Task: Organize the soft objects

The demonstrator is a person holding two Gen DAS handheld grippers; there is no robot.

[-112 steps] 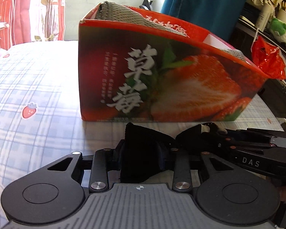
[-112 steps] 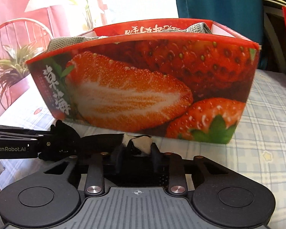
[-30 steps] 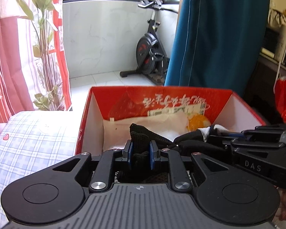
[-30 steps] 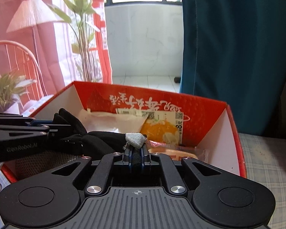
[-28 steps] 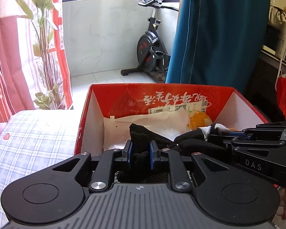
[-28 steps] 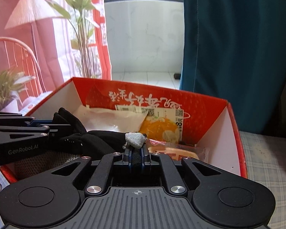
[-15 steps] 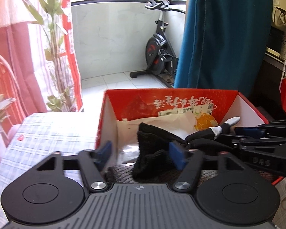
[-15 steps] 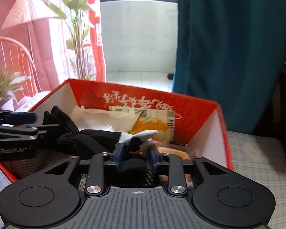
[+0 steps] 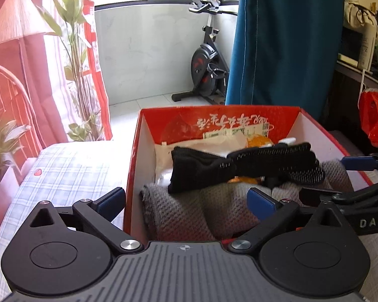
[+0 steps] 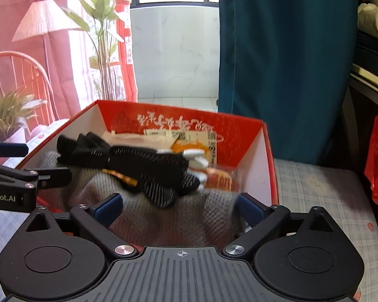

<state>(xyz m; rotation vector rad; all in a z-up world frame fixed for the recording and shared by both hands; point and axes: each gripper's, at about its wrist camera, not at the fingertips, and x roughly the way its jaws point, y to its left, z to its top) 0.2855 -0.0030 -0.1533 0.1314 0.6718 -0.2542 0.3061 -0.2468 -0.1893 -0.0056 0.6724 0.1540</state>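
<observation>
A black glove with white fingertips [image 9: 242, 167] [image 10: 143, 166] lies loose inside the red strawberry box [image 9: 133, 166] [image 10: 267, 156], on top of a grey knitted cloth [image 9: 196, 211] [image 10: 148, 211]. My left gripper [image 9: 186, 202] is open and empty, its jaws wide apart over the box's near left corner. My right gripper [image 10: 179, 207] is open and empty, just behind the box's near edge above the grey cloth. Each gripper shows at the side of the other's view.
Snack packets with an orange print [image 10: 189, 148] lie at the back of the box. The box stands on a blue checked cloth [image 9: 63, 166]. A red plastic bag [image 9: 375, 118] hangs at the right. A teal curtain [image 10: 284, 63], plants and an exercise bike [image 9: 209, 65] stand behind.
Both grippers held the glove over the box and have opened fully. The glove has dropped onto the grey cloth inside the box. Both grippers have pulled back a little.
</observation>
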